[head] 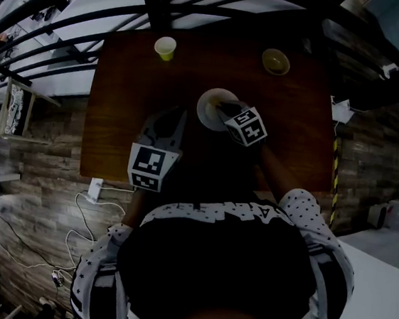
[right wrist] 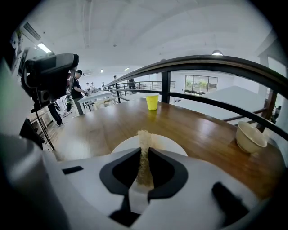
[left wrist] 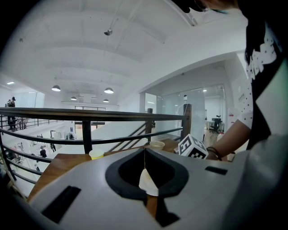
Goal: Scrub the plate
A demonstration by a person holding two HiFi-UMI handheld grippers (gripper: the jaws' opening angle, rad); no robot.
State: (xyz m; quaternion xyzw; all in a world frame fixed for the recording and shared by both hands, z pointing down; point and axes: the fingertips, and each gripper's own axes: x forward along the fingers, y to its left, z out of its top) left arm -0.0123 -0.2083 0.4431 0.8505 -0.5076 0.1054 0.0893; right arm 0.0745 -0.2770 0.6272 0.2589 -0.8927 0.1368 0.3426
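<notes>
At the wooden counter [head: 119, 110], a white plate [head: 209, 105] sat near the centre. The left gripper [left wrist: 145, 152] had its jaws clenched on the plate's rim, while the right gripper [right wrist: 143, 152] grasped a tan scrub pad [right wrist: 144, 137] over the plate's face. A pale bowl [head: 275, 61] and a yellow cup [head: 165, 47] stood well apart at the far edge, their insides too dim to read.

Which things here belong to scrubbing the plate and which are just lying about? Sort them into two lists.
In the job: white plate; scrub pad, clamped in the right hand-held gripper over the plate.

Lying about: yellow cup; cream bowl, both farther back on the table, apart from the plate.
</notes>
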